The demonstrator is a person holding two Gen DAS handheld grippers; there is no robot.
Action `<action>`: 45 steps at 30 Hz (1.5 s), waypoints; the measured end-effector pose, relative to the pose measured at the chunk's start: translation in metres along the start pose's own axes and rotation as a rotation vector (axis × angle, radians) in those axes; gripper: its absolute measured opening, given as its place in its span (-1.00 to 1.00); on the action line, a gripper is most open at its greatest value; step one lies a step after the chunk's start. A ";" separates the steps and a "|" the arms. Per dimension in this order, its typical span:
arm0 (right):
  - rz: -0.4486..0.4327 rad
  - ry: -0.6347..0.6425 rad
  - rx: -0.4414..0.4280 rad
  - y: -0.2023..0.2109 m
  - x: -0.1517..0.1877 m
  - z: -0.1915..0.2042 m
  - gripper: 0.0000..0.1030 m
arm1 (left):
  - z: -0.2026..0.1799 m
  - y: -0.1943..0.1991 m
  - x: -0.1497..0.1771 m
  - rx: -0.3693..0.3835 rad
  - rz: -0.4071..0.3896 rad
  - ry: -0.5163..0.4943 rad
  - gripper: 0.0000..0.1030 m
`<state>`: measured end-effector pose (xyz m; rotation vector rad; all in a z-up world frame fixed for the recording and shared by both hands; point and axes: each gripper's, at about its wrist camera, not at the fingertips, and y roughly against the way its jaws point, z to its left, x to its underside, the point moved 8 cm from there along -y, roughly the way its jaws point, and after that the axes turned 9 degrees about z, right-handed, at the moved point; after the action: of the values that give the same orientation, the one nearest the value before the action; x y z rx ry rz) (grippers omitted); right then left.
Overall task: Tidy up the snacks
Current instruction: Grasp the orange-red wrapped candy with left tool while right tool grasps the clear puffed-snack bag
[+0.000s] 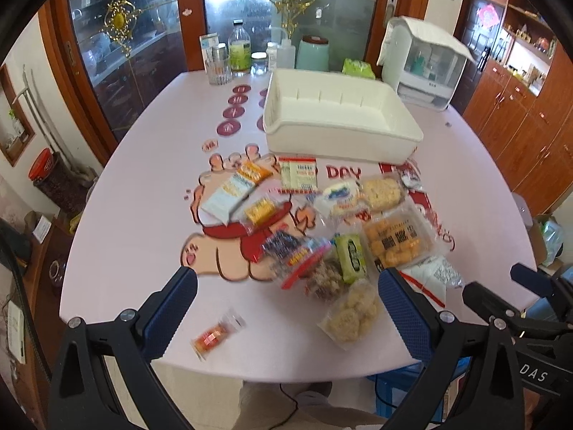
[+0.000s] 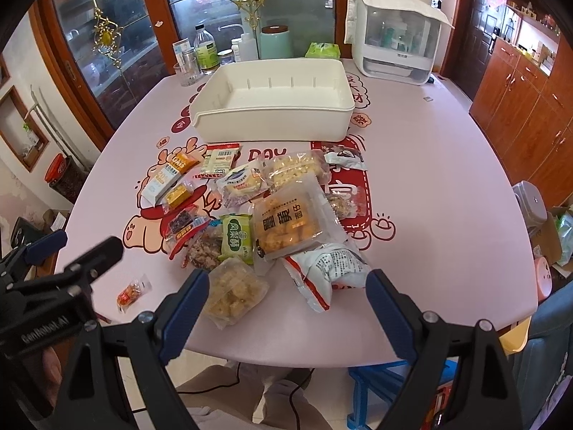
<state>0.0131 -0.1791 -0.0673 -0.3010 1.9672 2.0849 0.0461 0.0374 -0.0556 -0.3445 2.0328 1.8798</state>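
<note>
Two blue-padded fingers of the left gripper stand wide apart with nothing between them, held above the near edge of the pink table. Seen from the left wrist, the pile of snacks lies on the table ahead of the jaws, just this side of the white bin, which holds nothing. A clear bag of pale puffs sits nearest, close to the inside of the right-hand finger. One small orange packet lies apart from the pile, well short of the bin, just beyond the left-hand finger.

From the right wrist, the right gripper also has its jaws spread and grips nothing. The bag of pale puffs lies just beside its left-hand finger, and a white-and-red bag lies between the fingers, further toward the bin. The small orange packet lies off to the left, near the left gripper.
</note>
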 end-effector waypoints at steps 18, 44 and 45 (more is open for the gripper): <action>0.231 -0.268 -0.070 -0.067 0.011 0.027 0.75 | 0.068 -0.099 0.036 0.019 0.237 -0.391 0.96; 0.332 -0.401 0.035 -0.159 0.034 0.051 0.74 | 0.057 -0.179 0.120 0.094 0.401 -0.638 -0.03; 0.337 -0.396 0.042 -0.161 0.034 0.052 0.74 | 0.053 -0.177 0.120 0.096 0.395 -0.648 -0.16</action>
<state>0.0346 -0.1172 -0.2275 0.4495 1.9089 2.0826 0.0141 0.0811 -0.2691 0.6567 1.7942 1.7646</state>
